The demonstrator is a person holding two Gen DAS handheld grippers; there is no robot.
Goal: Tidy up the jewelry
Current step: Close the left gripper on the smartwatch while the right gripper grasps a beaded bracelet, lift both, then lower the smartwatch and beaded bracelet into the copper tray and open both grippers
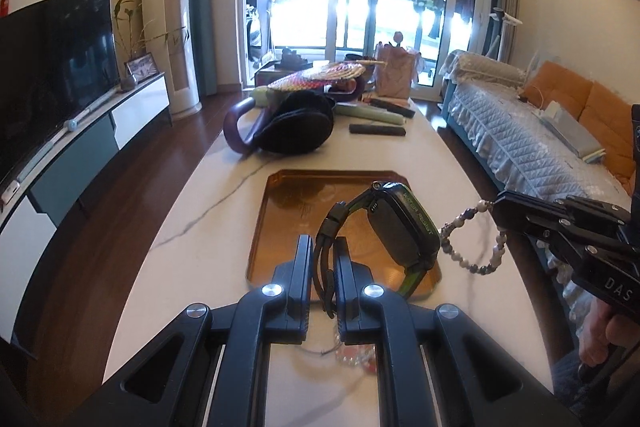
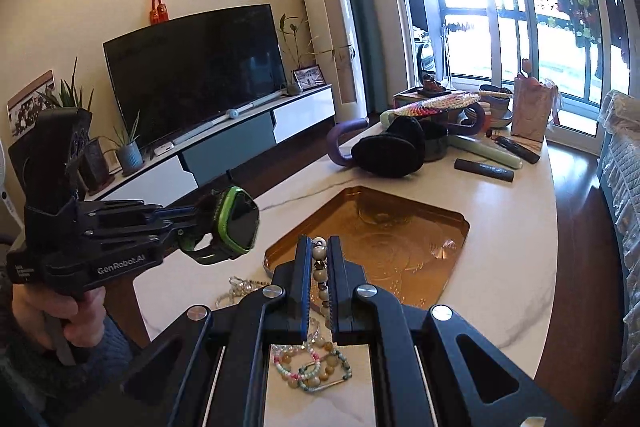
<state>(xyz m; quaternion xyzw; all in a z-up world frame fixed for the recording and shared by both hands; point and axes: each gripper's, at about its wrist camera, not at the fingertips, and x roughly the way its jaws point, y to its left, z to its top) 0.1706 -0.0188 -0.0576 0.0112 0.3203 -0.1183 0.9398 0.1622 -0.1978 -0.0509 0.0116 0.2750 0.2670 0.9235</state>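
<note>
Green-and-black watch (image 1: 400, 227) hangs in the air above the near right part of the amber tray (image 1: 280, 227), strap pinched between the pressed fingers of the left gripper (image 1: 324, 251). Beaded bracelet (image 1: 476, 247) hangs just right of the watch, clamped in the right gripper (image 2: 319, 251), fingers closed on the beads. More bracelets (image 2: 312, 367) lie loose on the white marble table (image 2: 500, 259), near side of the tray. Black earmuffs (image 2: 390, 149) and remote (image 2: 484, 169) sit far beyond

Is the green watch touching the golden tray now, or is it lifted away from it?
Apart. In the right wrist view the left gripper holds the green watch by its strap in the air, beside the golden tray, over the table's edge.
</note>
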